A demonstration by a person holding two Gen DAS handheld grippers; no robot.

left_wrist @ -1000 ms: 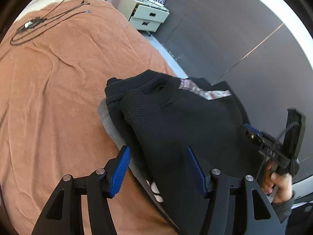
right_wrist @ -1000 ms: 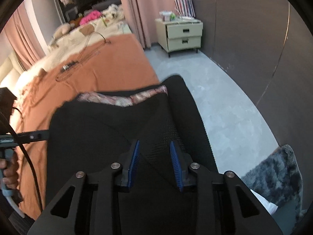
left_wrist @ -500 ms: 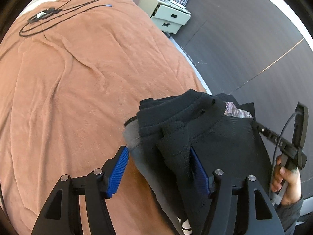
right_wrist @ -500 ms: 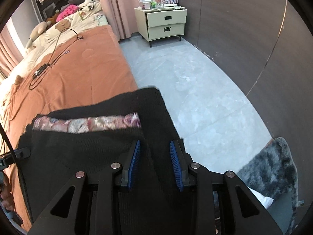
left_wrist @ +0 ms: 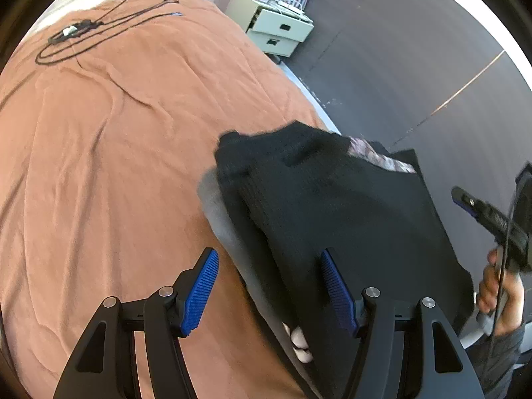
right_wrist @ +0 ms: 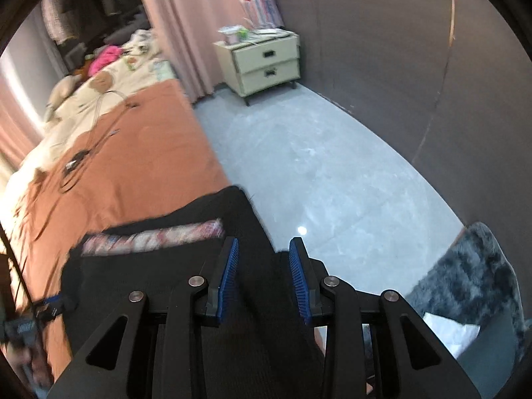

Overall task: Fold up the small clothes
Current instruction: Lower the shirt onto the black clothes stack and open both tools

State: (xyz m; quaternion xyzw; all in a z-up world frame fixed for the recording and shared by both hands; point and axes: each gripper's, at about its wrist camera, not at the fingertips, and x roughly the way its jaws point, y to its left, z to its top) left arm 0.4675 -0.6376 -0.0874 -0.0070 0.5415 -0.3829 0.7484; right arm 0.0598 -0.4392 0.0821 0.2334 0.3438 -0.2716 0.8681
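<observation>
Two tongs work one black garment [left_wrist: 349,206] that lies at the edge of the bed [left_wrist: 116,166], partly overhanging the floor [right_wrist: 332,173]. A grey garment [left_wrist: 226,219] lies beneath it, and a patterned band [right_wrist: 153,236] shows along the far edge of the black garment. Left tongs [left_wrist: 269,289]: jaws wide apart, one finger over the bed cover, the other over the black cloth, gripping nothing. Right tongs [right_wrist: 262,276]: jaws part-closed with black cloth between them; whether the blue pads actually pinch the cloth cannot be told from the right wrist view. Judged step: a fold is in progress, the right tongs handling the near side of the black garment while the left tongs stand ready at the bunched left edge. Next move, as judged: bring the left tongs onto the bunched edge, close them, then carry both sides over evenly. Keep clear of the cable [left_wrist: 83,30] lying well apart on the bed.
</observation>
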